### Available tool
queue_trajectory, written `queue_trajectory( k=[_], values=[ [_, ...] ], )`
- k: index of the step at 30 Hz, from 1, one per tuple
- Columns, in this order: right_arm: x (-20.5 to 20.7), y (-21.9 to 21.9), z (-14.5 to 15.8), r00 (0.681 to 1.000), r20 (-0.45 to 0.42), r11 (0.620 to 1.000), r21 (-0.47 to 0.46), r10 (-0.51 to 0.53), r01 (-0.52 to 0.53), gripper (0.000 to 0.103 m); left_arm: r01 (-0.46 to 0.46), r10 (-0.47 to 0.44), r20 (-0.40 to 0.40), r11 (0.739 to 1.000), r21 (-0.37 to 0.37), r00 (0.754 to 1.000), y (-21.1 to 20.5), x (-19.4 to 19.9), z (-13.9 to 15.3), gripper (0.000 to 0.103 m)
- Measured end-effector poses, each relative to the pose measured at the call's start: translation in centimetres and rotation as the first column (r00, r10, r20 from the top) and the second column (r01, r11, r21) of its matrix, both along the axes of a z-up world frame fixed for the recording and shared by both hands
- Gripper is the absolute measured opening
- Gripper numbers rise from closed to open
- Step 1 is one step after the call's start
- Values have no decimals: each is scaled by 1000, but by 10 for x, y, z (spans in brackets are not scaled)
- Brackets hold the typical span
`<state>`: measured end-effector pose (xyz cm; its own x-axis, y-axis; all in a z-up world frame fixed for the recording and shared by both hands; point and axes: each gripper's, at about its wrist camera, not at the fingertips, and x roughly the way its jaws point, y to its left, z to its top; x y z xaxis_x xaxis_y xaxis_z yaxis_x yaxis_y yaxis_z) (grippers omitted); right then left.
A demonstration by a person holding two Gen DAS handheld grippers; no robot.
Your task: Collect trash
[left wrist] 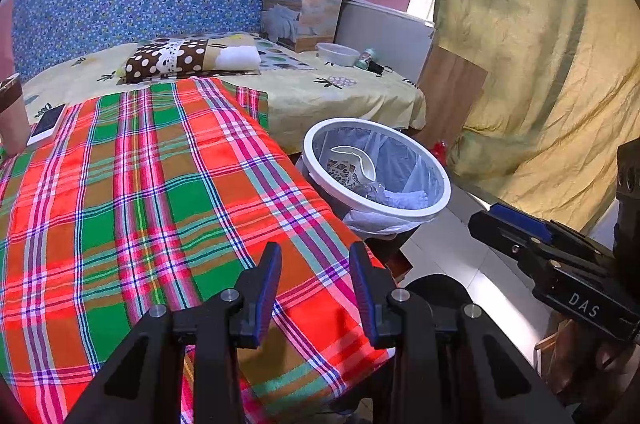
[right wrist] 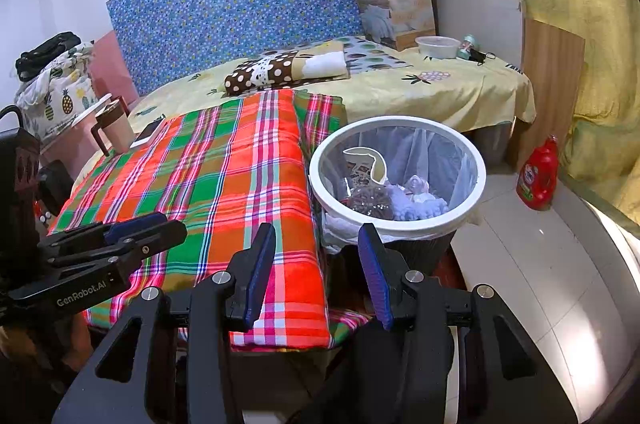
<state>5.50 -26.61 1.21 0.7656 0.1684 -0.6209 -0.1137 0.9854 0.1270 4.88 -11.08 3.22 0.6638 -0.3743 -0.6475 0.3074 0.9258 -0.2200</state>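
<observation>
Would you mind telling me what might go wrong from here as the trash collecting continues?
Both the left gripper and right gripper are open and empty, so nothing can drop yet. The trash bin stands tight against the plaid blanket; a careless reach might tip it. The plastic container lies across the bed, so reaching it could brush the cup or phone.

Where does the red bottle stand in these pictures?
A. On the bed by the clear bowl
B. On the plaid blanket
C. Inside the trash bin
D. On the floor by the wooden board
D: the red bottle stands upright on the floor tiles at the wooden board, right of the trash bin.
</observation>
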Motion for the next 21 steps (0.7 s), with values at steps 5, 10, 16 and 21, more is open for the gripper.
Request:
queue_trajectory(
  k=[5, 10, 16, 21],
  values=[
    [1, 0, -1, 1000, -1, 1000, -1, -1, 1, 45, -3, 3, 1, 1000, 5, 1000, 0, 1, -1, 35],
    [3, 0, -2, 1000, -4, 1000, -2, 1, -1, 45, -4, 4, -2, 1000, 6, 1000, 1, 2, -1, 35],
    [4, 1, -2, 1000, -7, 1000, -3, 0, 0, 45, -2, 2, -5, 1000, 7, 1000, 3, 3, -2, 35],
    [3, 1, -3, 1000, -7, 1000, -3, 2, -2, 45, -1, 1, -2, 1000, 12, 1000, 3, 2, -2, 35]
  ],
)
